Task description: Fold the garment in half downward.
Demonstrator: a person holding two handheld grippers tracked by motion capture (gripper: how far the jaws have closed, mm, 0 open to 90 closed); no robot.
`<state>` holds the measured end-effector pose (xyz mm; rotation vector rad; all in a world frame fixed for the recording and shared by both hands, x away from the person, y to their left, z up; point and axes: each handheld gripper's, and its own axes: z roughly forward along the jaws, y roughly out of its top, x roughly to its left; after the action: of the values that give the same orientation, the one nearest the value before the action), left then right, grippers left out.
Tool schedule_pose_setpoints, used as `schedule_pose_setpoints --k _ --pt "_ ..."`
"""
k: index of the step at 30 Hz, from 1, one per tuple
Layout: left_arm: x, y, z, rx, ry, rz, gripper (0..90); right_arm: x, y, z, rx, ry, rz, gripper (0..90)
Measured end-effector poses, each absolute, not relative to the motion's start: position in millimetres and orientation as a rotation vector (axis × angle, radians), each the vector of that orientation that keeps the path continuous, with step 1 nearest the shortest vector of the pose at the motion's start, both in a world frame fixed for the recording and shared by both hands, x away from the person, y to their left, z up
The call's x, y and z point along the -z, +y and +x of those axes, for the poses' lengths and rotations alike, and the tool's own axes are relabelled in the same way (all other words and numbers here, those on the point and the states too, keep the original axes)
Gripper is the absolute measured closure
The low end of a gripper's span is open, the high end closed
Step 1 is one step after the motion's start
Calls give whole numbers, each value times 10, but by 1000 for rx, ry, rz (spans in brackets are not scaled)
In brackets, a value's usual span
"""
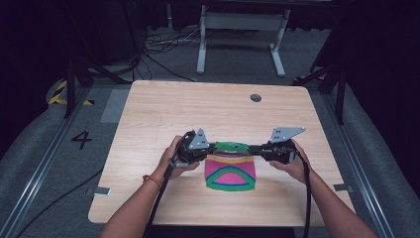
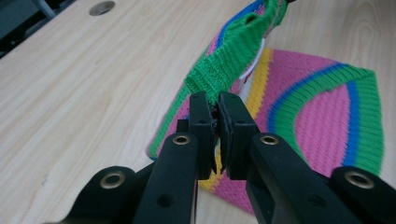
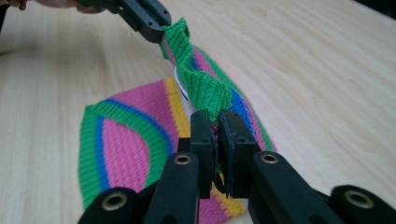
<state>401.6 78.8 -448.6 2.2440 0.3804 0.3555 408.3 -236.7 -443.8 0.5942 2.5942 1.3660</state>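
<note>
The fingers (image 2: 201, 135) of the left gripper (image 1: 214, 147) are pinched narrow on the green ribbed band at the left end of the knitted cloth (image 1: 231, 172), as its own view shows at close range. The cloth, striped pink, yellow, blue and green, lies on the near middle of the wooden table (image 1: 163, 109), its upper edge lifted and stretched between the two tools. At the right end the right gripper (image 1: 251, 148) is likewise clamped on the green band, its fingers (image 3: 201, 140) nearly closed around the fabric. A hand (image 1: 174, 159) holds each tool.
</note>
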Motion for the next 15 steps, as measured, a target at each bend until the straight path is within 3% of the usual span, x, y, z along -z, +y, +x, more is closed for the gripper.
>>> schedule_pose_setpoints --k 15 --pt "4609 712 3597 -273 247 2348 842 4563 -2335 3637 -1291 2716 454 840"
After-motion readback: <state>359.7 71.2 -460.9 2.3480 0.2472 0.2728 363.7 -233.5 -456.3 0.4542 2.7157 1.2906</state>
